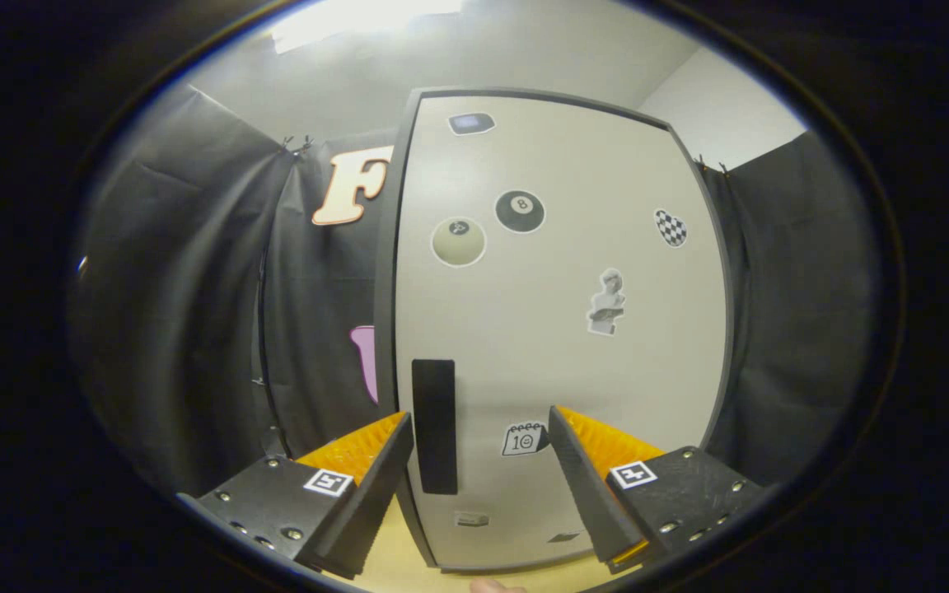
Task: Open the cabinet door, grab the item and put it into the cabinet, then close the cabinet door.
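Gripper (479,428) fingers (376,478) spread wide apart, holding nothing

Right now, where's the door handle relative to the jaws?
In the gripper view, the black vertical handle sits near the left edge of the closed cabinet door, just ahead of the open gripper, close beside its left jaw and left of the calendar sticker.

A: Lighting's decent, bright glare from the ceiling light right above the tall pale grey cabinet door (557,329).
B: Yeah, its edges bow from fisheye. Slightly soft overall.
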Tool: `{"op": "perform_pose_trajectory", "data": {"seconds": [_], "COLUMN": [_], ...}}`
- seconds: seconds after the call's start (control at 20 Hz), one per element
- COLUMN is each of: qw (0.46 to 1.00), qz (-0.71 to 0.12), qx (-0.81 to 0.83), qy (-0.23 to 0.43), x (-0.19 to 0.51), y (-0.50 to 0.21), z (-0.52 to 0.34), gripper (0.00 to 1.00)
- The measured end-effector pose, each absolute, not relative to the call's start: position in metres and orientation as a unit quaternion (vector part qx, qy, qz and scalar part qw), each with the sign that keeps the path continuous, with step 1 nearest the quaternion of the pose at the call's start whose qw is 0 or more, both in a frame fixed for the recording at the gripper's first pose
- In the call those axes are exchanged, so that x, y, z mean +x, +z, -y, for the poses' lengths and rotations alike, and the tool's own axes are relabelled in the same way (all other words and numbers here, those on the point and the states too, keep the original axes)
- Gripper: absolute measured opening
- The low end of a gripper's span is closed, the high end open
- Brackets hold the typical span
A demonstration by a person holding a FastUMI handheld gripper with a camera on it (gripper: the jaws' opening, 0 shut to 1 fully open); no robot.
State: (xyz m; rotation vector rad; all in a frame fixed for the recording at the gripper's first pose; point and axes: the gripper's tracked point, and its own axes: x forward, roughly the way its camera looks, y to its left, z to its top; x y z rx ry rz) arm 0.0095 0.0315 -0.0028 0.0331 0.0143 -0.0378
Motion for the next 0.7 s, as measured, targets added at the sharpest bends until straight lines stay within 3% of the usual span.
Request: {"op": "perform_pose_trajectory", "data": {"seconds": [0.7], "qw": [0.999], "qz": [-0.026], "qx": [0.034], "qy": [-0.012], "x": [0.043], "y": [-0.014], "z": [-0.046], "gripper": [0.98]}}
